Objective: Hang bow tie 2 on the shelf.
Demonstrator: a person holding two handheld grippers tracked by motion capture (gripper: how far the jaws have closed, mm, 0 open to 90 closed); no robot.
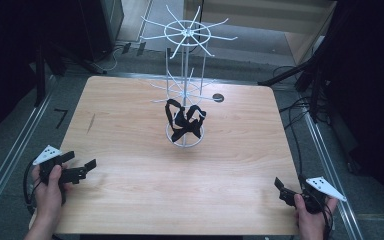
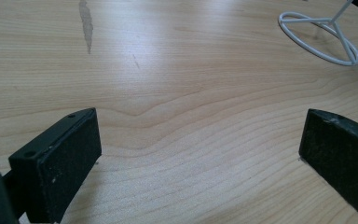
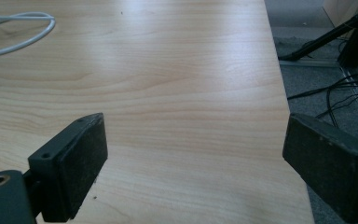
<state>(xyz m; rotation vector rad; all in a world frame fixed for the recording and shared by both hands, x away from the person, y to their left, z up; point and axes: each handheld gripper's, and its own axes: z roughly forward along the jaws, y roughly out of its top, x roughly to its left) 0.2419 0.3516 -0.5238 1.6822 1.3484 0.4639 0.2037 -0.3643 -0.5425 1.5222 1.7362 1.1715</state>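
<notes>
My left claw (image 1: 82,167) sits low over the near left corner of the bench (image 1: 130,200), jaws spread wide with nothing between them but bare wood. My right claw (image 1: 286,190) is at the near right corner, jaws just as wide and holding nothing; in the right gripper view the bench's right edge runs close beside my outer jaw, with floor and cables beyond it. Well ahead of both claws, between them, stands the white wire rack (image 1: 185,85), its ring base (image 2: 320,37) flat on the wood. The black strap (image 1: 184,122) hangs on the rack's lower arms, above that ring. From each claw to the rack lies open wood.
</notes>
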